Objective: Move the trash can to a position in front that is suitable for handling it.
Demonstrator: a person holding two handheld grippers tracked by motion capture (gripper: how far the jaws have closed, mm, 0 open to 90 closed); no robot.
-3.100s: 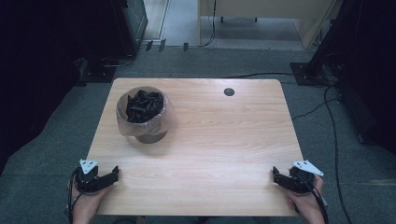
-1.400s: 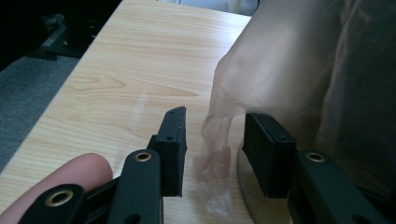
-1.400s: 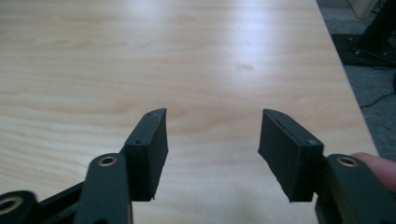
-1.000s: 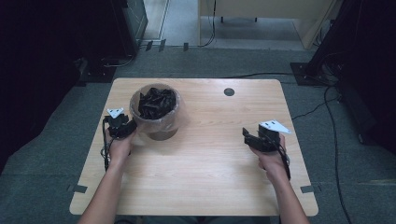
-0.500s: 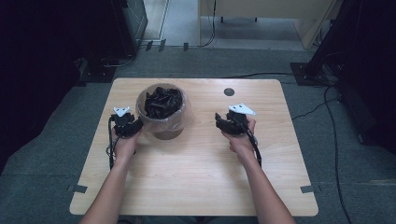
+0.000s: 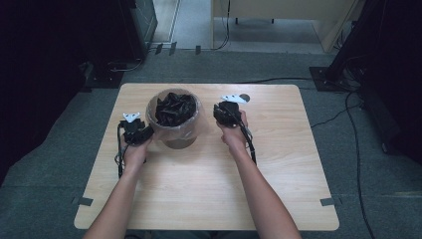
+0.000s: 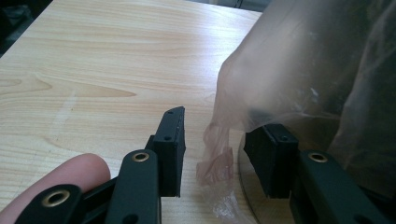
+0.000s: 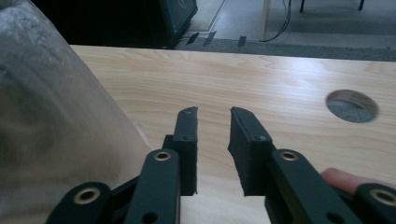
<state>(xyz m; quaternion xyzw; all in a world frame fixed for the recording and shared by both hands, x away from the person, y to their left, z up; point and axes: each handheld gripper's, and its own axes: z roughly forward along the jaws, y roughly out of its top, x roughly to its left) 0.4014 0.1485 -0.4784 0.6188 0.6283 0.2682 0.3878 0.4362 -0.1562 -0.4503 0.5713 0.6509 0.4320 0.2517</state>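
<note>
While the bin (image 6: 174, 122) sits at the worktop's (image 6: 278, 164) back-left, I've got a gripper on each side. Left gripper (image 6: 141, 133): fingers (image 7: 170, 140) half open, a fold of the clear bag liner (image 7: 219, 161) between them, not pinched. Right gripper (image 6: 222, 113): fingers (image 8: 187, 140) just closing, narrow gap, empty; bag lies just off their left. Left is nearer the grab.

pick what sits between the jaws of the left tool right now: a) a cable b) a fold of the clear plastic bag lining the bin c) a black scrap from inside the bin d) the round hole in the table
b: in the left gripper view a loose fold of the clear plastic bag liner hangs in the gap between the jaws of the left tool, which stand apart and do not yet press on it.
</note>
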